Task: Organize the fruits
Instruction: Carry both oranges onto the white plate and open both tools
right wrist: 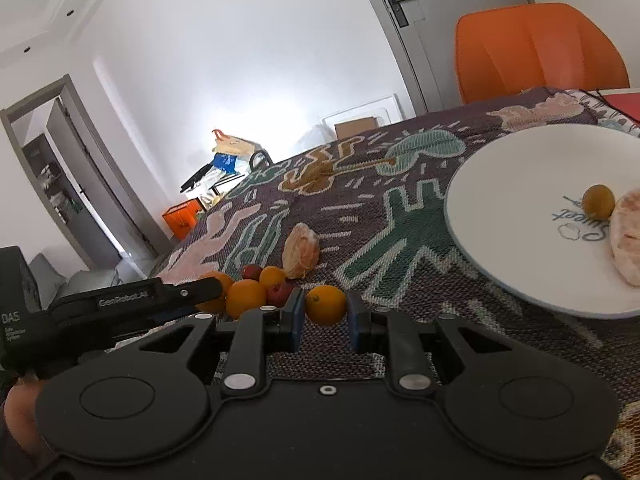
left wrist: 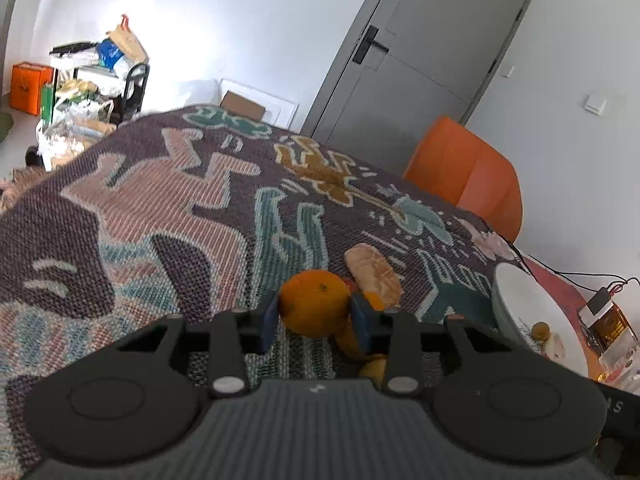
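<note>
Both grippers are at the picking stage, each with one fruit between its blue pads. The left gripper (left wrist: pixel 314 322) has its jaws drawn in around a round, dull-orange mandarin (left wrist: pixel 314 304); both pads appear to touch its sides, and I judge this a fresh grip with the fruit low over the patterned woven cloth (left wrist: pixel 160 208) that covers the counter. Just beyond and to the right of that gripper lies a peeled, pale citrus segment cluster (left wrist: pixel 374 278), and more small orange fruit sits under its right finger. Far to its right is the rim of the white round plate (left wrist: pixel 516 300).

The right gripper (right wrist: pixel 325 314) is closed narrow on a small, bright orange kumquat-like fruit (right wrist: pixel 326 304), which seems lifted a little clear of the cloth. To its left is the heap of small orange and red fruits (right wrist: pixel 256 290), where the left gripper reaches in. Ahead and to its right the plate already carries a small olive-yellow fruit (right wrist: pixel 598 202) and a peeled pinkish piece (right wrist: pixel 628 236).

The next move, as I judge it, calls for carrying the right gripper's fruit right and forward over the plate rim, lowering it onto a bare spot near the other pieces, then opening gently so the round fruit does not roll off. The left should hold its grip and lift straight up, so the neighbouring fruit is not knocked.
</note>
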Demonstrator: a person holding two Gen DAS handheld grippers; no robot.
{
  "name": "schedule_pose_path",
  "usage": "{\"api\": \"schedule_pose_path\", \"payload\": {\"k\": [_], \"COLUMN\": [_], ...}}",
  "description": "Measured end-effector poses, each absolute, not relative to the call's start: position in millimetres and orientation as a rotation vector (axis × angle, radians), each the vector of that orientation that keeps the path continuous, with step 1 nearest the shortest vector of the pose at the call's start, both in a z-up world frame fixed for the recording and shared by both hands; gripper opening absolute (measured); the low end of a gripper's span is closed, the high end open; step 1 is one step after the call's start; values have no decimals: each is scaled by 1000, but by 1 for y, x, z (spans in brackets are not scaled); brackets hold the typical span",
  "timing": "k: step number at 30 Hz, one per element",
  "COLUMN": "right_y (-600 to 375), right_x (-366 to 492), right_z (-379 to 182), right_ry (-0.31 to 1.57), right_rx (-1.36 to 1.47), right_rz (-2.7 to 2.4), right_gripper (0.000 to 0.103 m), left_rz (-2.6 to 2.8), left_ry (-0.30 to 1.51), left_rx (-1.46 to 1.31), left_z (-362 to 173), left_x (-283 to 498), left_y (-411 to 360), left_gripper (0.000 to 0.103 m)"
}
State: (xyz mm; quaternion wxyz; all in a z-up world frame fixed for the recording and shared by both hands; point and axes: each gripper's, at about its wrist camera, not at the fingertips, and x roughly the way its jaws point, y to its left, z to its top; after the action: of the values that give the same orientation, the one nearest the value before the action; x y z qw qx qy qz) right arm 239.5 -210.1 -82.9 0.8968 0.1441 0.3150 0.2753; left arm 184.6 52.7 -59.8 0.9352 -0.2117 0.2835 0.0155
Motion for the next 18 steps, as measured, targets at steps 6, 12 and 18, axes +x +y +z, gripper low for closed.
{"api": "schedule_pose_path", "payload": {"k": [6,12,18], "right_y": [-222,-243,-271], "right_x": [234,228,224], "right_z": [-79,-72,-68], "right_ry": [627,594,568], "right_rx": [309,315,319], "right_rz": [556,522,467], "right_gripper": [21,21,21], "left_rz": [14,-19,-59], "left_ry": [547,528,522], "left_rx": [-402,-372,-347], "left_z": [-44,-35,-30], "left_x": [175,171,171], "left_y": [40,20,-2], "left_gripper": [37,37,37]}}
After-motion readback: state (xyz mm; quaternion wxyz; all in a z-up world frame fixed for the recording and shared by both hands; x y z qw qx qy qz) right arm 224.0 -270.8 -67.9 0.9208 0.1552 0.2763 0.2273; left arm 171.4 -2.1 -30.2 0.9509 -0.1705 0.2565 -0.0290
